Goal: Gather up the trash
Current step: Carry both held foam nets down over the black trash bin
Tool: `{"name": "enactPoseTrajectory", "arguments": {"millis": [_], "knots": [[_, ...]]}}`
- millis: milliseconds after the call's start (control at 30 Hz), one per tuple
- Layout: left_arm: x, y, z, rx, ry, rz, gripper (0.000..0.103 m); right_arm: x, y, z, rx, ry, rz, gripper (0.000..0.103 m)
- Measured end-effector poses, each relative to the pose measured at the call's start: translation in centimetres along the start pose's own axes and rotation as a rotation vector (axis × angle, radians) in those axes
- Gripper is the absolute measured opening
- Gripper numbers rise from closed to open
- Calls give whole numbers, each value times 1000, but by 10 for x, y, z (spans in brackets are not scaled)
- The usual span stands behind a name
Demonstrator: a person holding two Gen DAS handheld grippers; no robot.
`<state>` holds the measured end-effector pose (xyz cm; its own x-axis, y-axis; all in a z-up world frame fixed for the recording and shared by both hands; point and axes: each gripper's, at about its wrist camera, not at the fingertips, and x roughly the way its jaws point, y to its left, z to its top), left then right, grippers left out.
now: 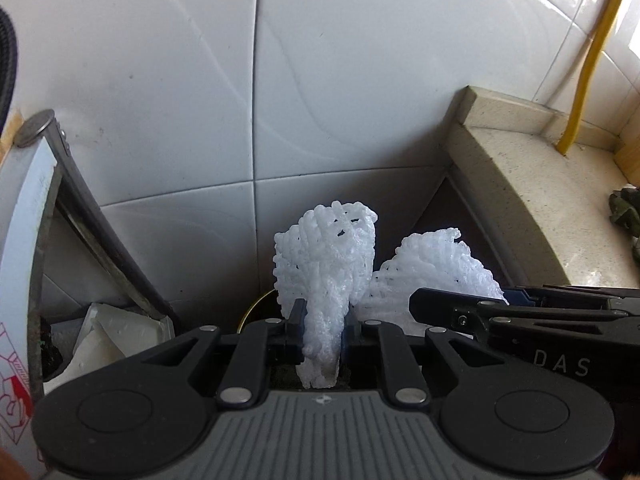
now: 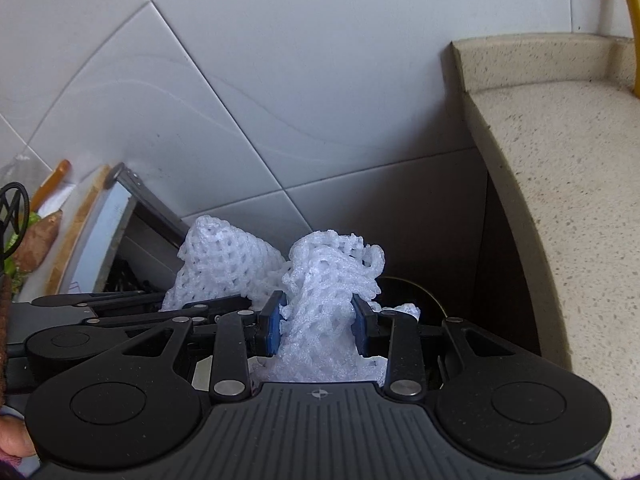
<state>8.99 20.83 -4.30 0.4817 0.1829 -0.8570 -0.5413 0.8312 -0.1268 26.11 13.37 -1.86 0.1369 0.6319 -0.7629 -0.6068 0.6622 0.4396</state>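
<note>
both claws are clamped on white foam nets: the left gripper (image 1: 322,330) pinches one foam net (image 1: 326,280), the right gripper (image 2: 318,326) squeezes another net (image 2: 324,300), side by side above a dark gap by the tiled wall (image 1: 160,80); probably a bin below, so hold each grip firm until well over the opening, then let go

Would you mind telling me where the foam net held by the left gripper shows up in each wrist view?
Left wrist: foam net at centre, pinched between the left gripper fingers.
Right wrist: the same net left of centre, behind the left gripper's arms.
Shared landmark: speckled stone counter at right.
</note>
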Motion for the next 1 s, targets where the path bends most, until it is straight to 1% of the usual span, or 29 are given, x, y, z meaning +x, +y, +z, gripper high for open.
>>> {"name": "enactPoseTrajectory", "arguments": {"millis": [467,1000], "knots": [[30,6,1,-13,61,5,13,32,-5,2,6,62,-36,42],[66,11,-1,-28,155,19,13,87,-16,7,35,165,-87,42]]}}
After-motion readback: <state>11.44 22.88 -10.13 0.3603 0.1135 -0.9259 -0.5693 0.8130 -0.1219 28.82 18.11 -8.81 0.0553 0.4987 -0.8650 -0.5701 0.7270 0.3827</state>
